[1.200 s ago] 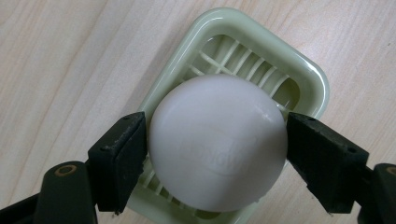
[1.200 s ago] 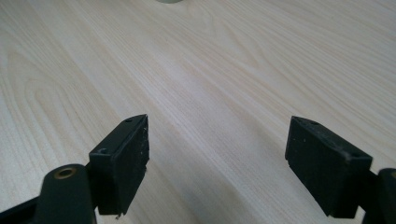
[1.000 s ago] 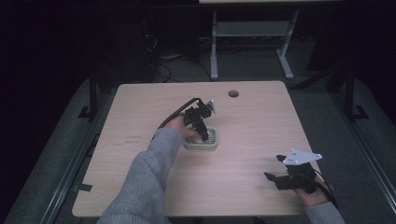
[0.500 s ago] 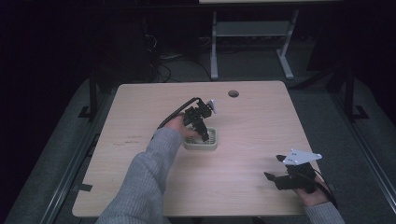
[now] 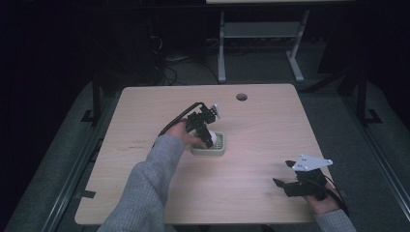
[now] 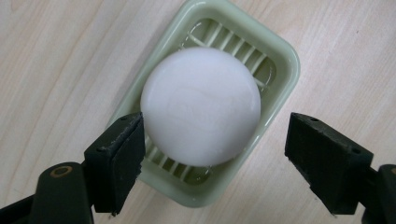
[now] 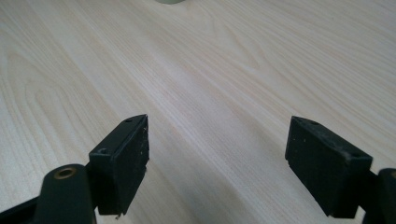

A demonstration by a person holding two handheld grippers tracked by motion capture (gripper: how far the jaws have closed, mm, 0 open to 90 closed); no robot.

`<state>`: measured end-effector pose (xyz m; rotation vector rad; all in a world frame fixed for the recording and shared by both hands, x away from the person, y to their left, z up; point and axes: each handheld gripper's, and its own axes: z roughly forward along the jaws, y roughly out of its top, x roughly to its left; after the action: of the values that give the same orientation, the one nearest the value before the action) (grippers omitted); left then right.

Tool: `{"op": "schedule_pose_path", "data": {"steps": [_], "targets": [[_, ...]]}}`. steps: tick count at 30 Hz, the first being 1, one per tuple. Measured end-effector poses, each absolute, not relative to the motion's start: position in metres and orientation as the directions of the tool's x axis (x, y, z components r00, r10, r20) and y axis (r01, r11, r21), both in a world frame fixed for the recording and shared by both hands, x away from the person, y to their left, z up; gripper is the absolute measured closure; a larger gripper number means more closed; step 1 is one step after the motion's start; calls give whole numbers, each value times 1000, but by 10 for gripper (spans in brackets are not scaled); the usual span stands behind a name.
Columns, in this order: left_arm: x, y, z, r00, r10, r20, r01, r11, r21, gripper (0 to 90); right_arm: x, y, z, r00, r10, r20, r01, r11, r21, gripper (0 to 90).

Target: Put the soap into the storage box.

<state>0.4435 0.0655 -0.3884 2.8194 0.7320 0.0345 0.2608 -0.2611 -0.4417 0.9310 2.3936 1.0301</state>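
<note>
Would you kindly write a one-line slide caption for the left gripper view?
Open left gripper poised over a round white soap lying in a pale green slatted dish on the wooden table.

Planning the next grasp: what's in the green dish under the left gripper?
A round white soap bar lies in the green dish, on its slatted floor. The left gripper is open around it. The slats beneath the bar are covered.

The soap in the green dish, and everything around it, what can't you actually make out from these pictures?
- Underside of the white soap: its own body hides it in the left gripper view, so contact with the green dish is unclear.
- Dish's near rim: behind the left gripper, one jaw.
- High view: soap small, half behind the gripper and hand.
- Right gripper view: dish cut by the top edge.
</note>
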Motion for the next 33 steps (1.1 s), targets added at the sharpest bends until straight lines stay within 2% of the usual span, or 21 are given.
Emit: {"op": "schedule_pose_path", "data": {"steps": [33], "targets": [[410,99,-390,867,494,-60,492,-832,257,202,261,-264,-443,-700,709,-81,436,515,738,210]]}}
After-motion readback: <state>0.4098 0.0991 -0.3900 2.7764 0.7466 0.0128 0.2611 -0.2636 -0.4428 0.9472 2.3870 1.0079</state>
